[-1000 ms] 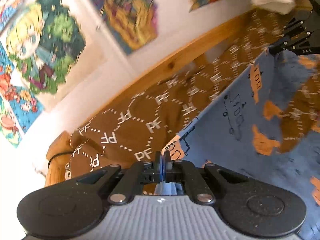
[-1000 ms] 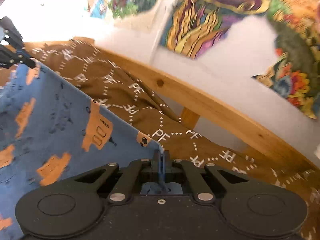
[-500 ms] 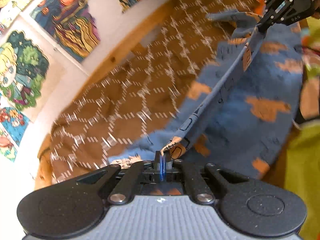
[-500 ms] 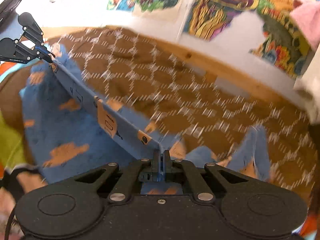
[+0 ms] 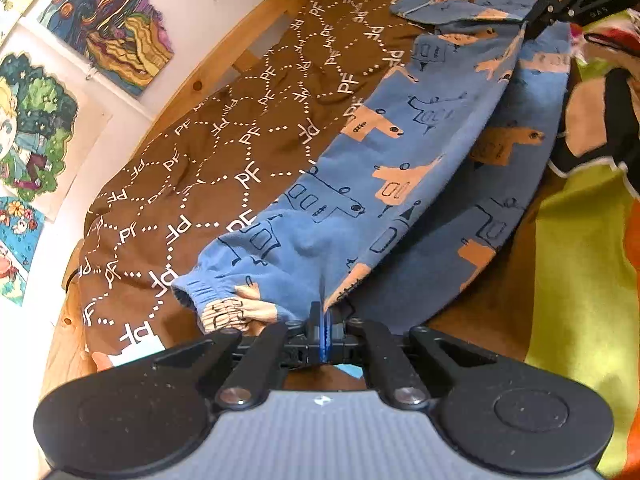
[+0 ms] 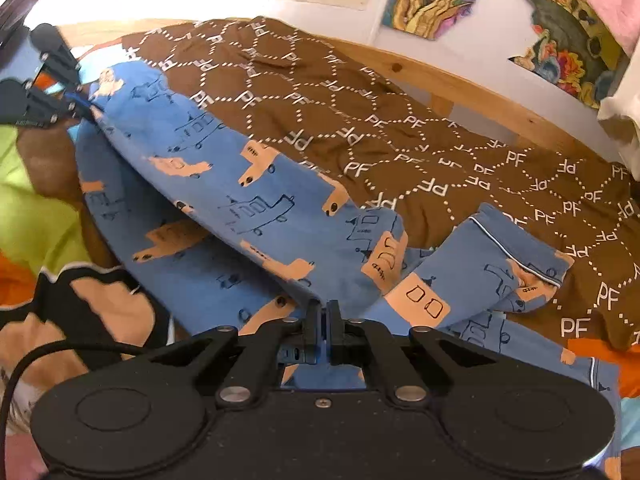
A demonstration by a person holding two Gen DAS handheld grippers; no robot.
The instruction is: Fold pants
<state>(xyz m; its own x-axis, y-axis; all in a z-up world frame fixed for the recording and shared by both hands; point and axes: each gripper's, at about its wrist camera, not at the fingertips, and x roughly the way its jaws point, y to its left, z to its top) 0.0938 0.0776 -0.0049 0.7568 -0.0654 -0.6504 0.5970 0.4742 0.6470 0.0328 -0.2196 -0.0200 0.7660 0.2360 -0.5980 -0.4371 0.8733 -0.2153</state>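
Note:
The blue pants (image 5: 404, 160) with orange and dark vehicle prints lie stretched along a brown "PF" bedspread (image 5: 224, 128). My left gripper (image 5: 325, 320) is shut on the pants' edge near the elastic cuff (image 5: 208, 296). My right gripper (image 6: 322, 320) is shut on the pants' edge at the other end, near the waistband (image 6: 516, 252); it also shows in the left wrist view (image 5: 536, 24). The left gripper shows at the far left of the right wrist view (image 6: 86, 110). One leg lies folded over the other between them.
A wooden bed rail (image 6: 460, 84) runs along the far side under a wall with posters (image 5: 116, 28). Yellow-green and orange bedding (image 5: 580, 264) and a black-and-tan item (image 6: 92, 304) lie along the near side of the pants.
Both grippers have swung down from holding the pants raised toward the wall. The pants now lie low over the bedspread, one leg laid over the other.

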